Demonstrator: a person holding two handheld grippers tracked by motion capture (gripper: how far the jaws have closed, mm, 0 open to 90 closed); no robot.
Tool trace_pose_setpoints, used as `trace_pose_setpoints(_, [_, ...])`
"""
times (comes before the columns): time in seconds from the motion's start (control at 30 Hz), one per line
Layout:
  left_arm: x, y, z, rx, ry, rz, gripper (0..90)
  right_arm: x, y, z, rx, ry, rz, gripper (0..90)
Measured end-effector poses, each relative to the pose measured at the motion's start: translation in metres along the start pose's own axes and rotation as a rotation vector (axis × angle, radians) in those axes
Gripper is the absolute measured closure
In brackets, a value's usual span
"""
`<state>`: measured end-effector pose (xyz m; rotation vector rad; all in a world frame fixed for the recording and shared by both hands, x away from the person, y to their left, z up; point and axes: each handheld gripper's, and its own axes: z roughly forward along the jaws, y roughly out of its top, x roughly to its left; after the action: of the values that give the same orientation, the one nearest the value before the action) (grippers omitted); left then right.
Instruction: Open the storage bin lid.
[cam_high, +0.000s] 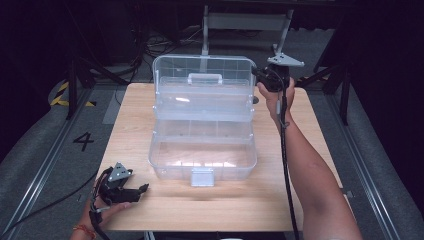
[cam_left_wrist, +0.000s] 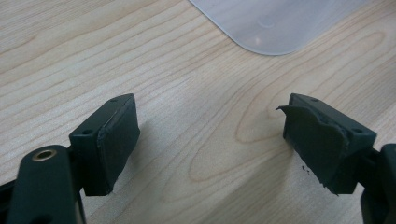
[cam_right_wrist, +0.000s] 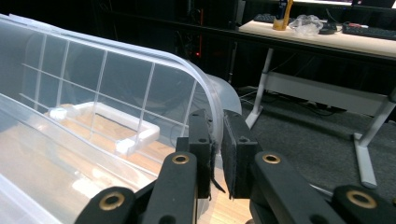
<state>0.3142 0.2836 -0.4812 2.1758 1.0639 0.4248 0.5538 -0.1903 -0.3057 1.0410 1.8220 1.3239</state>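
Note:
A clear plastic box (cam_high: 202, 165) stands open in the middle of the wooden table (cam_high: 200, 210), its lid (cam_high: 202, 67) upright at the back and a tray (cam_high: 202, 102) raised in front of it. My right gripper (cam_high: 260, 75) is at the lid's upper right corner. In the right gripper view its jaws (cam_right_wrist: 217, 154) are shut on the lid's curved rim (cam_right_wrist: 205, 93). My left gripper (cam_high: 142, 190) rests low at the table's front left, apart from the box. Its jaws (cam_left_wrist: 210, 140) stand open over bare wood, with a box corner (cam_left_wrist: 275, 23) ahead.
A metal frame (cam_high: 245, 22) stands behind the table. Floor rails (cam_high: 45, 165) run along both sides, with cables on the dark floor. A second desk (cam_right_wrist: 327, 42) with small items stands farther back in the right gripper view.

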Motion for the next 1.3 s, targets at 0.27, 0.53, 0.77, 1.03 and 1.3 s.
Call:
trace_pose_setpoints(0.27, [0.000, 0.000, 0.000, 0.000, -0.005, -0.005, 18.8, -0.002, 0.000, 0.010, 0.019, -0.010, 0.001, 83.0])
trace_pose_setpoints(0.53, [-0.001, 0.000, 0.000, -0.001, -0.006, -0.009, 18.8, -0.007, -0.002, 0.026, 0.059, -0.016, 0.000, 82.4])
trace_pose_setpoints(0.77, [-0.001, 0.000, 0.000, 0.003, -0.006, -0.005, 19.0, -0.012, -0.005, 0.038, 0.091, -0.020, 0.017, 82.2])
trace_pose_setpoints(1.03, [-0.002, 0.000, 0.000, 0.004, -0.002, -0.014, 19.2, -0.017, -0.013, 0.053, 0.113, -0.030, 0.045, 81.8])
trace_pose_setpoints(1.3, [-0.001, 0.000, 0.000, 0.002, 0.001, -0.010, 19.5, -0.020, -0.013, 0.060, 0.152, -0.018, 0.051, 81.4])
